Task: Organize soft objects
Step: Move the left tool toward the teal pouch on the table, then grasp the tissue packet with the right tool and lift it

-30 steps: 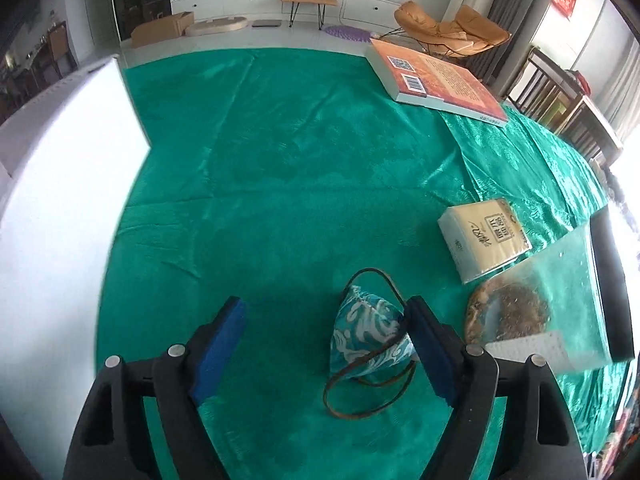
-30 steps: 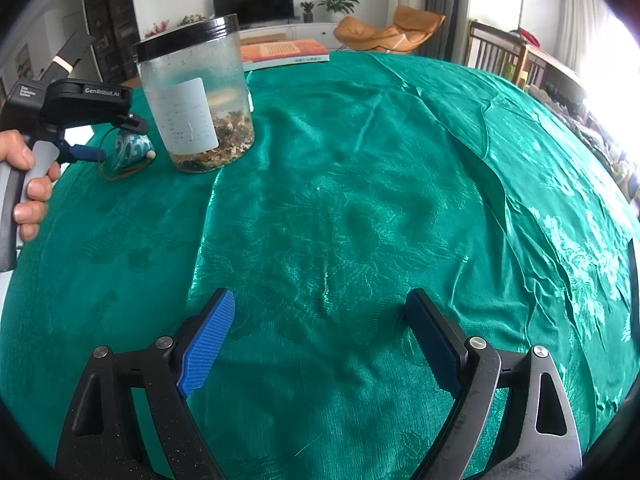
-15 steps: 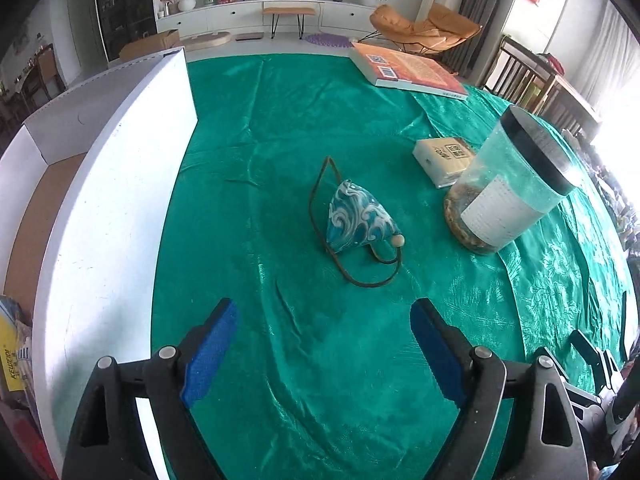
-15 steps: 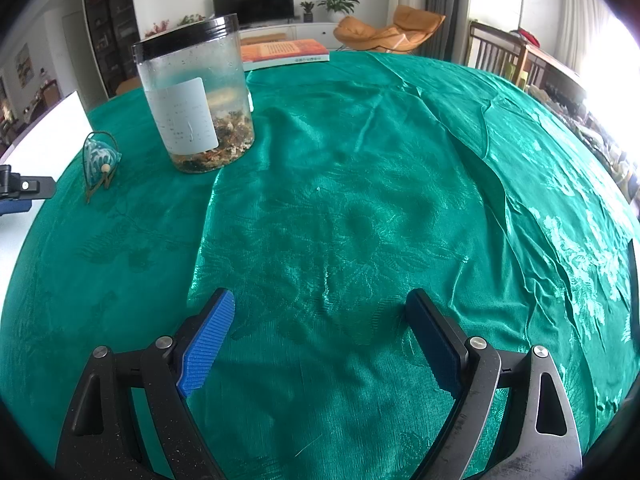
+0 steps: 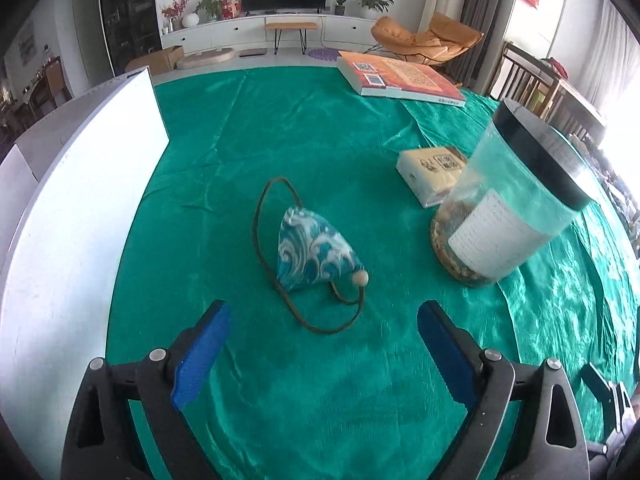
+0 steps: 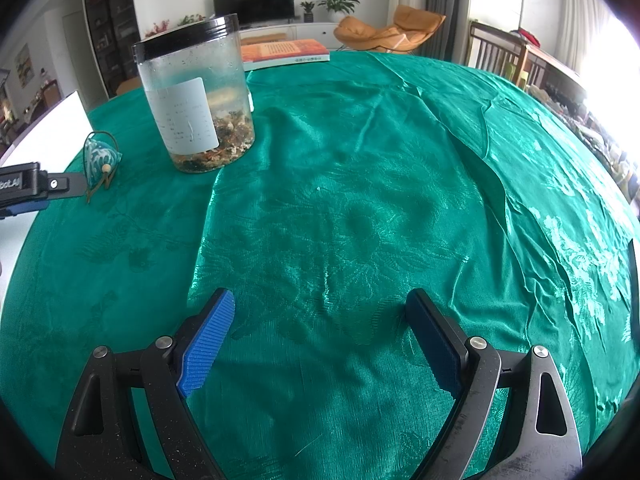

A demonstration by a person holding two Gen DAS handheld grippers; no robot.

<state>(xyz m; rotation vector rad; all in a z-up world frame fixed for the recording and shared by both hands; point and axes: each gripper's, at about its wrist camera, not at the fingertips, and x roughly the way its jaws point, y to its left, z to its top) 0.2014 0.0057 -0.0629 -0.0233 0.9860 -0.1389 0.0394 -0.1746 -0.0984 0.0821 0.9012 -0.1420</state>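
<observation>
While nothing is actually being held right now, this looks like the gap between steps: the little blue wave-print pouch [image 5: 312,252] with its brown cord [image 5: 264,216] and wooden bead is lying loose on the green-clothed surface [image 5: 280,140], and I'd guess it's either just been put down or is about to get picked.

Using the pouch as the anchor and going left to right: off to its left stands a white box [image 5: 80,208] with tall walls, probably where soft stuff ends up. Just on the near side of the pouch is the left claw [image 5: 322,344], whose jaws have just been opening; they're spread wide with only bare cloth between the pads, and the cord loop lies just ahead of them. To the pouch's right sits a yellowish tissue pack [image 5: 432,172], which also looks soft, then a clear jar [image 5: 504,216] with a black lid touching or nearly touching it. An orange book [image 5: 400,78] lies well behind.

The right claw [image 6: 320,340] hovers well to the right of all that, wide open, empty, over plain cloth.

Next move, my guess: go for the tissue pack without bumping the jar, since the two are really tight together.
</observation>
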